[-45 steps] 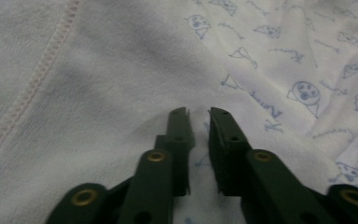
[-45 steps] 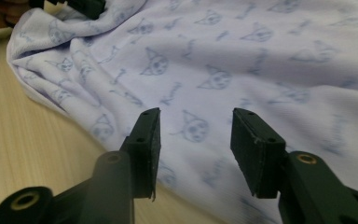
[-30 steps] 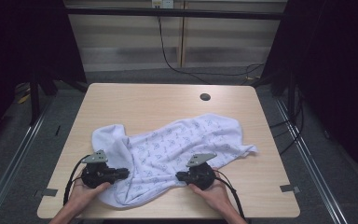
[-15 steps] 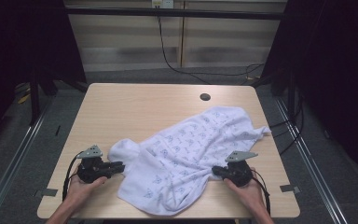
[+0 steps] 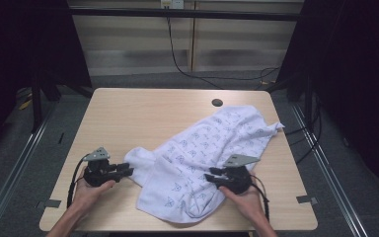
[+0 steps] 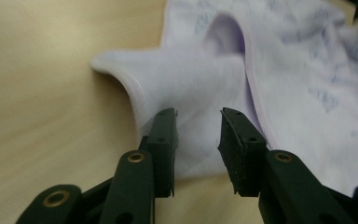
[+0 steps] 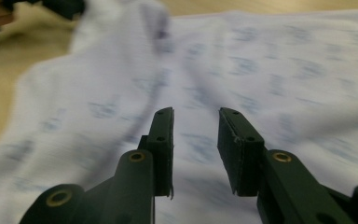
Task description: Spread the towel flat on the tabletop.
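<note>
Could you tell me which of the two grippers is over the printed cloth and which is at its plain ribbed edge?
The right gripper is over the printed body of the white garment; the left gripper points at its plain ribbed edge. Both are open.

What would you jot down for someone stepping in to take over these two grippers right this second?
Left gripper: open, jaws at the ribbed cuff of the white patterned garment, nothing held.
Right gripper: open, over the garment's printed fabric, nothing held.
The garment lies crumpled diagonally across the table, from the near edge toward the far right corner.
Done: nothing is folded or flattened.
Left: probably grip the cuff and the body, then spread it out.
</note>
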Demonstrator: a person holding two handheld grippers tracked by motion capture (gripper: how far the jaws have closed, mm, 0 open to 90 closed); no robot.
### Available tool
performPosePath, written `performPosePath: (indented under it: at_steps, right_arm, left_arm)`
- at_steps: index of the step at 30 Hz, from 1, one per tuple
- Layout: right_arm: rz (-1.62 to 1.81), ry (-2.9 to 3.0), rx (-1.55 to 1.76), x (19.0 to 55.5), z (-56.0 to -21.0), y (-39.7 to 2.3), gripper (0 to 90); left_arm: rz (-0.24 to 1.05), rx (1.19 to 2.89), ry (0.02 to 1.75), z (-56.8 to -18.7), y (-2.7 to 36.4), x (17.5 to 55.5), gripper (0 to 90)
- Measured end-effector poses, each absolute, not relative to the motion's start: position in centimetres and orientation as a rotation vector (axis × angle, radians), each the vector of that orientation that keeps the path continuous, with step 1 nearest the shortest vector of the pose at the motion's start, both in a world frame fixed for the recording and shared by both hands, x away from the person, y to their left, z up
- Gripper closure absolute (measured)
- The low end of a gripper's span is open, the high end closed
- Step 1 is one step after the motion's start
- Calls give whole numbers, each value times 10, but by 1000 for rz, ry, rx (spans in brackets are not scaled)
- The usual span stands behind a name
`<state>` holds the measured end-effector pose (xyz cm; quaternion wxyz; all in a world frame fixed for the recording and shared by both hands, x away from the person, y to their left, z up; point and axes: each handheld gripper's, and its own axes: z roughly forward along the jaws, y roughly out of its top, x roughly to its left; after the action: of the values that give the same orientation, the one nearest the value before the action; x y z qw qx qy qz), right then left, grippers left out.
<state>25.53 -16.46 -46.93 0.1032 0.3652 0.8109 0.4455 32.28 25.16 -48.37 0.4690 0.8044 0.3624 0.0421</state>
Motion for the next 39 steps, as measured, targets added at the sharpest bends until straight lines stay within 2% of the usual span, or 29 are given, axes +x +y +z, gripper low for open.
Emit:
performPosePath:
  at_steps: [4,6,10,13,15,18,19,28,29,30,35,37,38,39]
  right_arm:
    - [1347,2527,971,255,-476,-113,658]
    - [1358,2570,927,257,-480,-92,633]
    - [1337,2656,839,261,-488,-55,586]
    - [1249,2695,782,263,-497,-37,573]
    - [1225,2679,756,261,-500,-34,608]
    - [1216,2658,733,258,-500,-38,808]
    - [1229,2655,742,257,-499,-40,832]
    - [1394,2586,827,252,-484,-75,832]
    - [1421,2576,853,251,-481,-83,822]
    - [1414,2578,849,251,-481,-85,819]
    - [1412,2590,872,249,-486,-88,805]
    - [1416,2591,872,249,-487,-89,809]
    - [1417,2593,874,250,-487,-89,807]
    - [1420,2592,875,250,-486,-90,810]
  left_arm:
    - [136,1952,941,-485,251,336,618]
    - [143,1947,949,-489,252,339,633]
    - [125,1959,928,-491,253,338,830]
    - [111,1968,917,-492,253,336,890]
    - [110,1966,909,-491,254,335,899]
    - [113,1952,912,-488,259,334,900]
    - [117,1947,920,-488,261,333,900]
    - [107,1903,969,-490,279,332,900]
    - [95,1898,963,-490,278,332,888]
    - [68,1869,960,-490,273,333,784]
    - [41,1888,912,-488,253,333,498]
    - [53,1915,910,-489,248,332,477]
    - [72,1990,917,-494,240,331,509]
    - [72,2017,899,-497,238,331,624]
